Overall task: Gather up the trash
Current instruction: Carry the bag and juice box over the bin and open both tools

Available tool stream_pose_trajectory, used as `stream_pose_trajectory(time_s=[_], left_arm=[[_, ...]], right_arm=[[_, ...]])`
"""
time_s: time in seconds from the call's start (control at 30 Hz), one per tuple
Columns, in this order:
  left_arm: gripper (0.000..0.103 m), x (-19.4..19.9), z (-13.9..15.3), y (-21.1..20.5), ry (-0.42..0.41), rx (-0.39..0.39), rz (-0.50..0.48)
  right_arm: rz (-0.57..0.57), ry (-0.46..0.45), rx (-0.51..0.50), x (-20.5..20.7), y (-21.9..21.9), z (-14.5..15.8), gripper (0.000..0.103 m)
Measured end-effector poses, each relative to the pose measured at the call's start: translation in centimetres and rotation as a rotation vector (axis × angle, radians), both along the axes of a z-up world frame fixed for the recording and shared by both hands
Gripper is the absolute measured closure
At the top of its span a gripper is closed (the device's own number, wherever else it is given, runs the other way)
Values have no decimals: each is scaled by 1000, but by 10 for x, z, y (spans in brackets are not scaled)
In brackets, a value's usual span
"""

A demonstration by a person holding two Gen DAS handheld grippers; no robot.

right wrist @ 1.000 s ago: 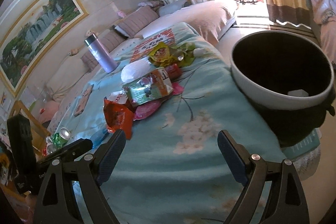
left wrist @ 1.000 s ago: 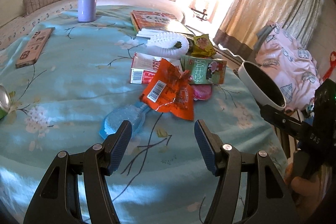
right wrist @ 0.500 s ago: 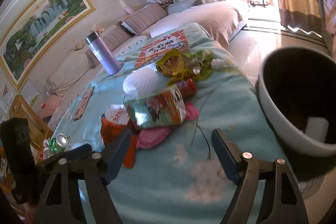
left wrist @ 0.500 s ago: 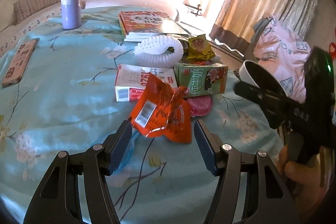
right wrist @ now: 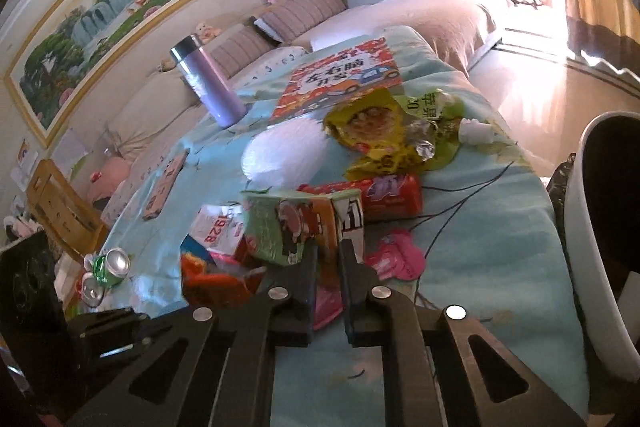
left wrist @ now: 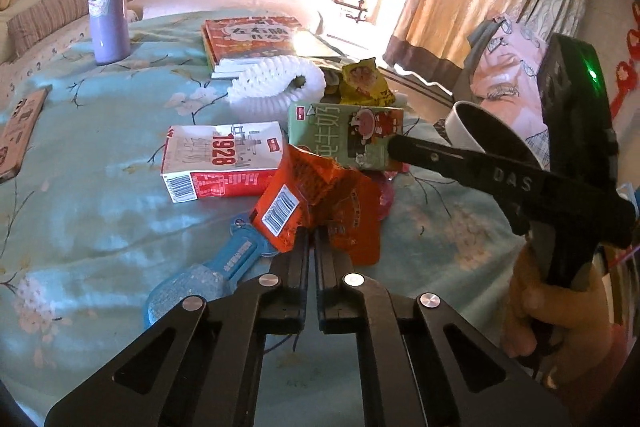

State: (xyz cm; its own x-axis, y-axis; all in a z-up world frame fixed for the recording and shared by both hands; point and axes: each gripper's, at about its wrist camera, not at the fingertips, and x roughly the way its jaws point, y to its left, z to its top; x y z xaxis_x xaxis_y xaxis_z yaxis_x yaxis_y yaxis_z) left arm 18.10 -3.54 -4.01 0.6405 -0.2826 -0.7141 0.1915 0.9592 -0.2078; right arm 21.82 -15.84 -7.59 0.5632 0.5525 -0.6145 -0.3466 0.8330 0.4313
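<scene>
Trash heap at table centre: orange wrapper pinched in clenched left gripper; right gripper closing on green carton. White bin at three o'clock beyond table edge; bare cloth at nine o'clock.

Trash-strewn floral blue tablecloth

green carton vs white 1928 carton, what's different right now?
The green carton is green with a cartoon figure; the white 1928 carton is white and red with a barcode end. The right gripper is closing on the green one; nothing grips the white one. Both are small boxes on the blue cloth.
</scene>
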Motion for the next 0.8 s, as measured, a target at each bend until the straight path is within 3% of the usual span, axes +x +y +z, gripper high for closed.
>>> stream_pose_trajectory(time_s=[0.43,0.8], left_arm=[[101,-18,16,12,-34,-40,21],[101,-21,32,-29,-72,-46,-62]], right_arm=[[-38,-47,40,-39,-23,21,96],[-143,-96,45,-70,-70,36,96]])
